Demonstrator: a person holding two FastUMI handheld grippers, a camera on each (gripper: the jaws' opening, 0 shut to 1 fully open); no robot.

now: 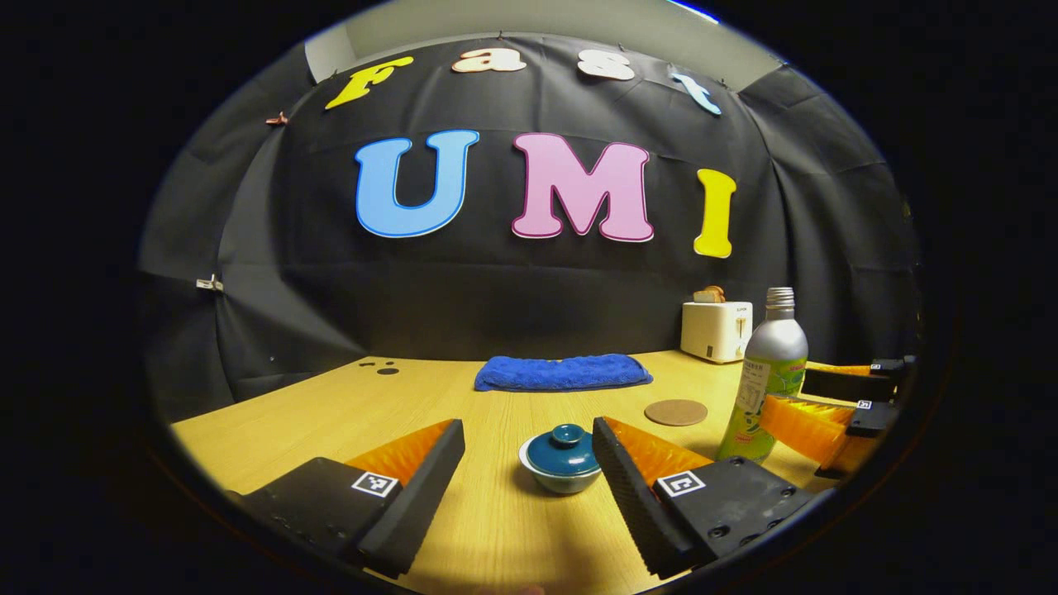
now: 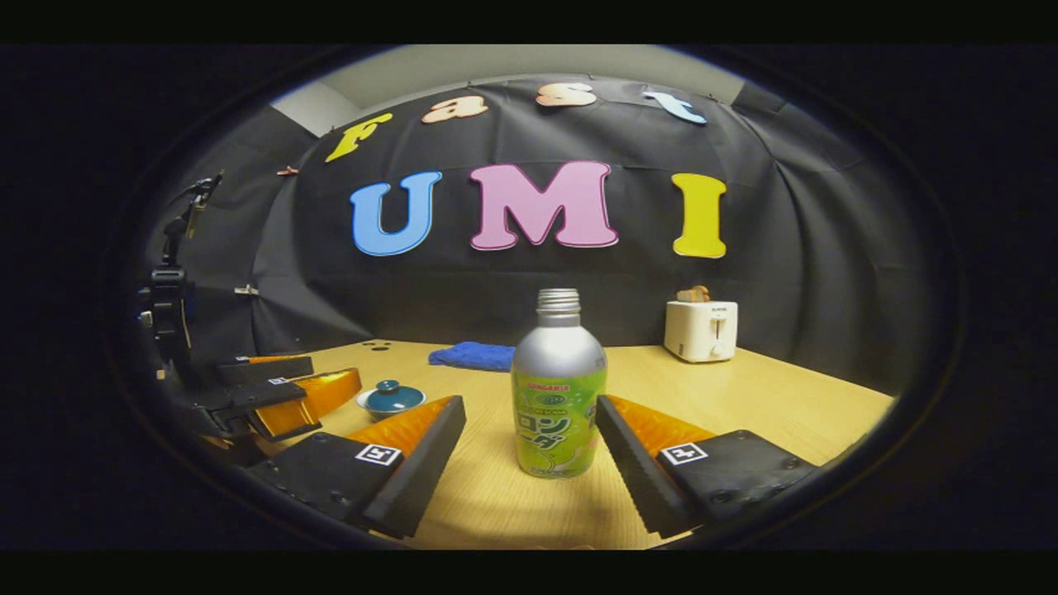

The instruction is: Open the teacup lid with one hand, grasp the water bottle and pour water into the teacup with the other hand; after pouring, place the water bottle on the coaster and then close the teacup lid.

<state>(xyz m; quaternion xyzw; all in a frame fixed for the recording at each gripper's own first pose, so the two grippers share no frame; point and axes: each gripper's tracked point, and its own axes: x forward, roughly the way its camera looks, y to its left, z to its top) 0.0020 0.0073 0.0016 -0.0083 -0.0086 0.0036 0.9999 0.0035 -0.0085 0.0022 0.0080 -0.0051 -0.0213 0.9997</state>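
Observation:
A small white teacup [image 1: 562, 477] with a dark teal knobbed lid [image 1: 564, 449] stands on the wooden table [image 1: 331, 413]. My left gripper [image 1: 529, 442] is open, with the cup just ahead between its fingers and apart from both. The silver water bottle [image 2: 558, 388], uncapped and with a green label, stands upright between the open fingers of my right gripper [image 2: 531, 417], touching neither. In the left gripper view the bottle [image 1: 764, 376] stands at the right with the right gripper [image 1: 835, 409] beside it. A round brown coaster [image 1: 676, 412] lies behind the cup. The teacup [image 2: 391, 398] and left gripper [image 2: 285, 388] show at the left of the right gripper view.
A folded blue towel [image 1: 563, 372] lies at the back of the table. A white toaster [image 1: 716, 329] with toast in it stands at the back right, also seen as the toaster [image 2: 700, 329] in the right gripper view. Black cloth walls close the booth.

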